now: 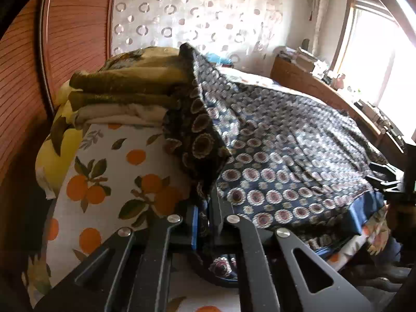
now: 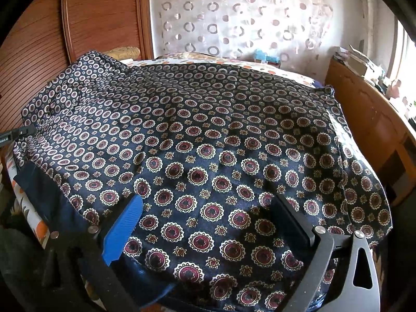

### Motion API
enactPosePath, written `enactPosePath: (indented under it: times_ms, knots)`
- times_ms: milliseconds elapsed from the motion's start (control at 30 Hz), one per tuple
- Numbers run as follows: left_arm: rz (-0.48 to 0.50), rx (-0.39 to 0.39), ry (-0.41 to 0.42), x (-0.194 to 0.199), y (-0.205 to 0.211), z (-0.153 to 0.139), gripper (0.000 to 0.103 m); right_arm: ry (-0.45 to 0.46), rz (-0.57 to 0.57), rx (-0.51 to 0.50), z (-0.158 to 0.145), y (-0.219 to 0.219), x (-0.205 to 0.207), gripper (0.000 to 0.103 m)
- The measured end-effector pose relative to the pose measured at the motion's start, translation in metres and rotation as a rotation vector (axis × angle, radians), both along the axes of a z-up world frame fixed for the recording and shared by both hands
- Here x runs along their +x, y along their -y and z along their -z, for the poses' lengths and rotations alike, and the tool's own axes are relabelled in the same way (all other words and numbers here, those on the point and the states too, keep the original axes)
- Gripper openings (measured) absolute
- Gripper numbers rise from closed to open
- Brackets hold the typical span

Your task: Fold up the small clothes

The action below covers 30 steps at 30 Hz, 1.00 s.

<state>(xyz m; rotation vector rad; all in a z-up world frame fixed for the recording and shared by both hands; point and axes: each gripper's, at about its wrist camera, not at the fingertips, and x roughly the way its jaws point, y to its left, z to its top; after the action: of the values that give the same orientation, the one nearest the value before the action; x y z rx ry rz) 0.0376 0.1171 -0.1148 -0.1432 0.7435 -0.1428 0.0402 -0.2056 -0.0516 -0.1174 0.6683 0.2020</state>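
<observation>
A dark blue garment (image 2: 208, 130) with a red and white medallion print lies spread over the bed and fills most of the right wrist view. In the left wrist view, one edge of this garment (image 1: 286, 156) is lifted into a ridge. My left gripper (image 1: 206, 223) is shut on a fold of that edge at the garment's near left side. My right gripper (image 2: 208, 200) is open, resting low over the near part of the cloth. Its blue pad (image 2: 124, 226) and black finger (image 2: 293, 223) stand far apart, and only flat cloth lies between them.
The bed has an orange-fruit print sheet (image 1: 104, 182). A stack of folded blankets (image 1: 124, 91) sits at the left by the wooden headboard (image 1: 26, 65). A wooden cabinet (image 2: 369, 124) with clutter on top runs along the right under a bright window (image 1: 377, 52).
</observation>
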Motion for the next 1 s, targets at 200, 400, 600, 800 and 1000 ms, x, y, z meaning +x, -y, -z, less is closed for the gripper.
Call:
enactPosePath:
  times_ms: [200,400,600,800,1000]
  knots:
    - [0.035,-0.039,0.091,-0.008,0.01,-0.029,0.006,0.0,0.0,0.0,0.0,0.0,0.0,0.099]
    - [0.103,-0.053,0.177,-0.003,0.031,-0.06,0.005,0.003,0.002,0.0,-0.001,0.0,-0.001,0.099]
    - [0.177,-0.031,0.234,0.013,0.062,-0.083,0.005,0.004,0.002,0.001,-0.002,0.0,-0.001,0.099]
    - [0.269,-0.01,0.263,0.022,0.098,-0.097,0.005,0.006,0.011,0.003,-0.003,0.001,-0.003,0.099]
    - [0.344,-0.008,0.295,0.033,0.133,-0.113,0.005,0.037,0.047,0.028,-0.014,0.021,-0.012,0.099]
